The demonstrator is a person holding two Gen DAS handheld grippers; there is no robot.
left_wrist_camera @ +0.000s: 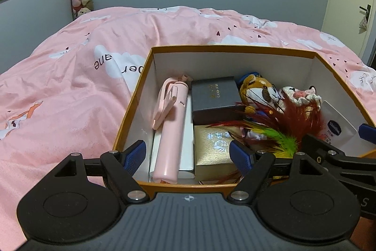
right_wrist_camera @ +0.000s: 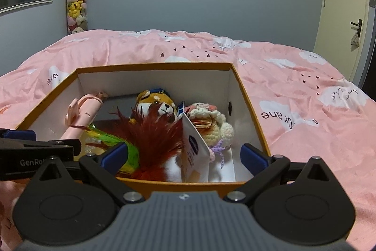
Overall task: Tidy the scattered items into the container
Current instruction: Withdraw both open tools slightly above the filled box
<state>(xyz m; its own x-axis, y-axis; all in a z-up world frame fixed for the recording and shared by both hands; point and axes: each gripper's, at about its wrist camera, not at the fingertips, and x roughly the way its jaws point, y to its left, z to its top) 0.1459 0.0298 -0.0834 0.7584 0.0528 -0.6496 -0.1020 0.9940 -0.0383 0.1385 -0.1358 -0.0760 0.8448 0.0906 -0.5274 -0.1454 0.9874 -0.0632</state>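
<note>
Now both grippers are hovering at the near edge of the orange box (left_wrist_camera: 131,98), which is sitting on the pink bedspread (left_wrist_camera: 70,91). Left gripper (left_wrist_camera: 188,157) is spread wide with nothing between its blue pads — it is pointing over the box's left half. Right gripper (right_wrist_camera: 185,155) is also gaping wide and empty, pointing over the right half. Inside the box, a pink selfie stick (left_wrist_camera: 168,128) is lying along the left side on top of a white box (left_wrist_camera: 188,133); a dark grey box (left_wrist_camera: 215,98) is sitting just right of it at the far end, and a gold box (left_wrist_camera: 212,149) near. A feather toy (right_wrist_camera: 150,138) — red, with green and yellow tips — is sprawling across the middle. A fox plush (right_wrist_camera: 156,105) is sitting far center, a crocheted doll (right_wrist_camera: 211,124) to its right, and a Vaseline sachet (right_wrist_camera: 196,152) is standing upright between the feathers and the doll. A column of plush toys (right_wrist_camera: 75,1) is standing against the far wall.
</note>
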